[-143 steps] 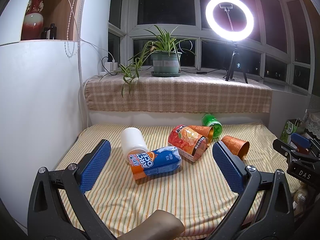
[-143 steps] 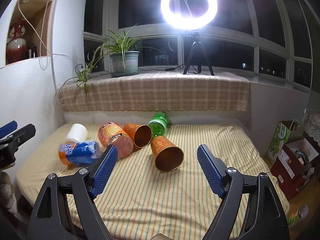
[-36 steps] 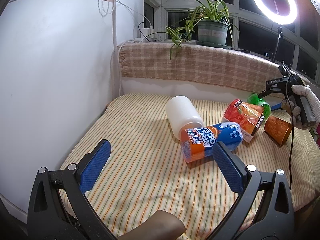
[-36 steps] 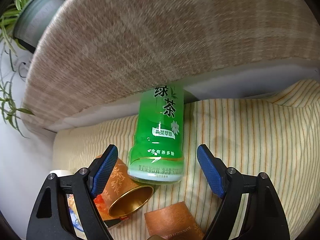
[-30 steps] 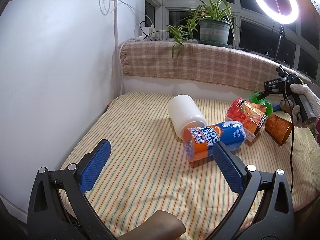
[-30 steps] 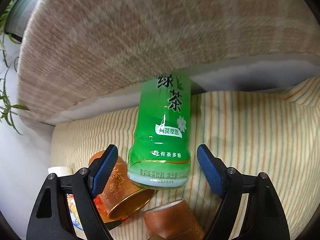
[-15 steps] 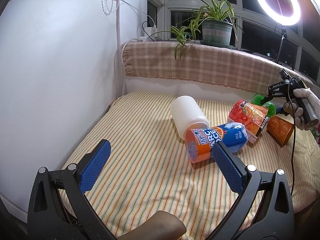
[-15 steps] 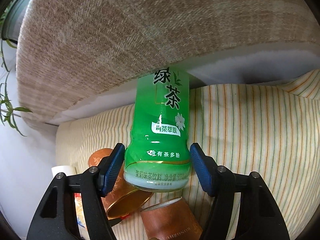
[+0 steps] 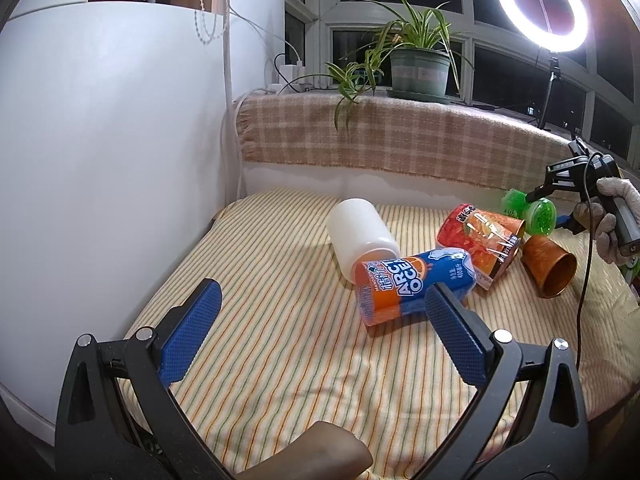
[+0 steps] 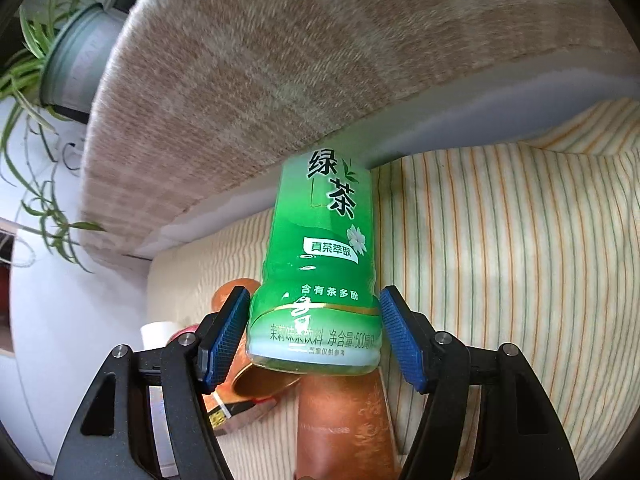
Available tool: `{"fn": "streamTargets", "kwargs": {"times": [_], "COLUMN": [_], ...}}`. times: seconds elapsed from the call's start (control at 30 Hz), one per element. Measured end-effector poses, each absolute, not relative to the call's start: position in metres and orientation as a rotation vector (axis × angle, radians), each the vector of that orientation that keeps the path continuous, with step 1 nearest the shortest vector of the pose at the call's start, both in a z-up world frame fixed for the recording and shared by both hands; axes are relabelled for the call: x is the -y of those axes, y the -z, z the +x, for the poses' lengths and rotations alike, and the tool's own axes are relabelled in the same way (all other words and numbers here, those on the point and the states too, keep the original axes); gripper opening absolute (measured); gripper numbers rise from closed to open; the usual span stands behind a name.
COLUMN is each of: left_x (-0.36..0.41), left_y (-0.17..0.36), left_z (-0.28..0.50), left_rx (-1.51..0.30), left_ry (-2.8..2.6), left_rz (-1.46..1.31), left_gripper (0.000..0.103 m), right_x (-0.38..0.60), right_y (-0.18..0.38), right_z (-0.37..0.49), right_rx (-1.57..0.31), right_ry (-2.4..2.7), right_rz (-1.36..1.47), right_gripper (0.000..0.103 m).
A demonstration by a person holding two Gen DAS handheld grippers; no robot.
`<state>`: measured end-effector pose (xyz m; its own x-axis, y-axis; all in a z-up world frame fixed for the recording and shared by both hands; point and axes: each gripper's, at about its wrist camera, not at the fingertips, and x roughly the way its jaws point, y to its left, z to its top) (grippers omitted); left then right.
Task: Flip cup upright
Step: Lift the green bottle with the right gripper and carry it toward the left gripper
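Note:
A green tea bottle [image 10: 320, 268] lies on its side on the striped bed, neck toward the back wall. My right gripper [image 10: 314, 334] is shut on its base end, both blue pads against its sides. It also shows in the left wrist view [image 9: 536, 210] under the right gripper [image 9: 560, 196]. Two copper cups lie on their sides: one [image 10: 344, 424] just below the bottle, one [image 10: 256, 376] to its left. My left gripper [image 9: 316, 332] is open and empty over the bed's near left part.
A white cup [image 9: 360, 236], a blue-orange bottle [image 9: 412, 284] and a red snack tube [image 9: 476, 240] lie on the striped bed [image 9: 280, 320]. A checked cloth [image 9: 400, 140] covers the sill behind. A white cabinet [image 9: 100, 160] stands left.
My right gripper came forward over the green bottle and its jaws closed from wide open onto the bottle's base. My left gripper drifted slightly, still open.

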<state>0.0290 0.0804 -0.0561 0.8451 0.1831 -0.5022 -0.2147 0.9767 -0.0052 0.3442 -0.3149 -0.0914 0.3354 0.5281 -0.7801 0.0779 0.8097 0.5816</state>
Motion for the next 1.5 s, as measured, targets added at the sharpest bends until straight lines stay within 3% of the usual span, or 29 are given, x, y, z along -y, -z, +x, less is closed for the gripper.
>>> {"fn": "streamTargets", "kwargs": {"times": [0.8,1.5], "left_x": [-0.062,-0.061], "left_y": [0.044,0.050], "left_z": [0.009,0.003], "left_rx": [-0.491,-0.513], "left_ry": [-0.158,-0.136], "left_rz": [-0.050,-0.066], "left_gripper": [0.103,0.103], "right_x": [0.333,0.246], "right_y": [0.035,0.066], "right_z": [0.233,0.133], "right_rx": [-1.033,-1.016], "right_ry": [-0.443,-0.486], "right_rz": [0.595,0.428], "right_gripper": [0.067,0.067]}}
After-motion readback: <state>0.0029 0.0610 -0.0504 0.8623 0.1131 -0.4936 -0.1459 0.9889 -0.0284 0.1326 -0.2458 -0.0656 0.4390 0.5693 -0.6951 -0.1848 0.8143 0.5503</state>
